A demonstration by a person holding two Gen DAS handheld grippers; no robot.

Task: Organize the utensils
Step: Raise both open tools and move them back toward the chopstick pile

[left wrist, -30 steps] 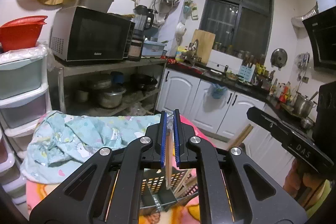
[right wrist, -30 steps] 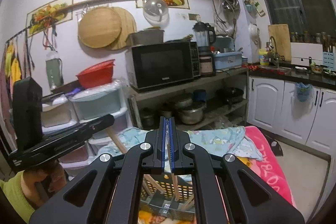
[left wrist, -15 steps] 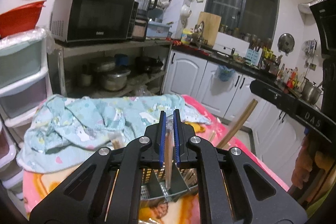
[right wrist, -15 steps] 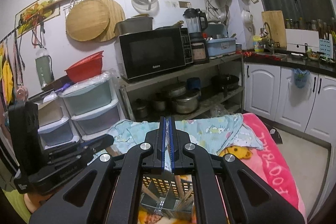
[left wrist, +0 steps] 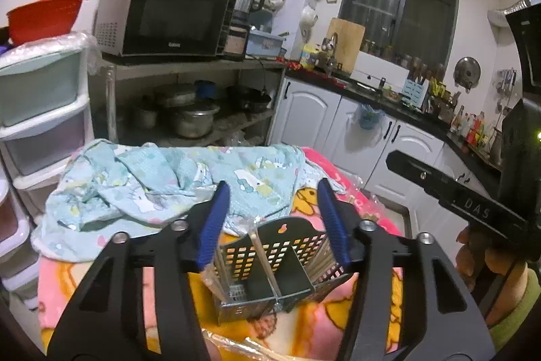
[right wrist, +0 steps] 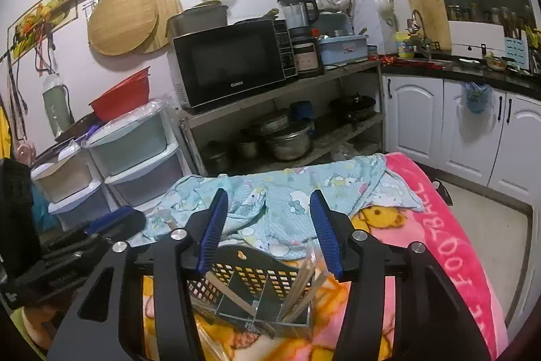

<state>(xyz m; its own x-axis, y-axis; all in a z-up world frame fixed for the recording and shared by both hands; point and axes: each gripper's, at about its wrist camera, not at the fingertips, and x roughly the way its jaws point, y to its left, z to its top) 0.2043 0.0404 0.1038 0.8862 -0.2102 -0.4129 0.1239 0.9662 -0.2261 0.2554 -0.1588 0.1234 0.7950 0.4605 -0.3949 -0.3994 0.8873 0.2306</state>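
Both grippers, left [left wrist: 272, 222] and right [right wrist: 268, 227], clamped on chopsticks a second ago, now stand wide open and empty; chopsticks [right wrist: 297, 291] rest inside the basket [left wrist: 270, 259]. Drop-off judged complete.

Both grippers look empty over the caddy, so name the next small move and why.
Probably lift the left gripper and the right gripper straight up and away. Both are open and hold nothing, and the chopsticks already stand inside the perforated caddy.
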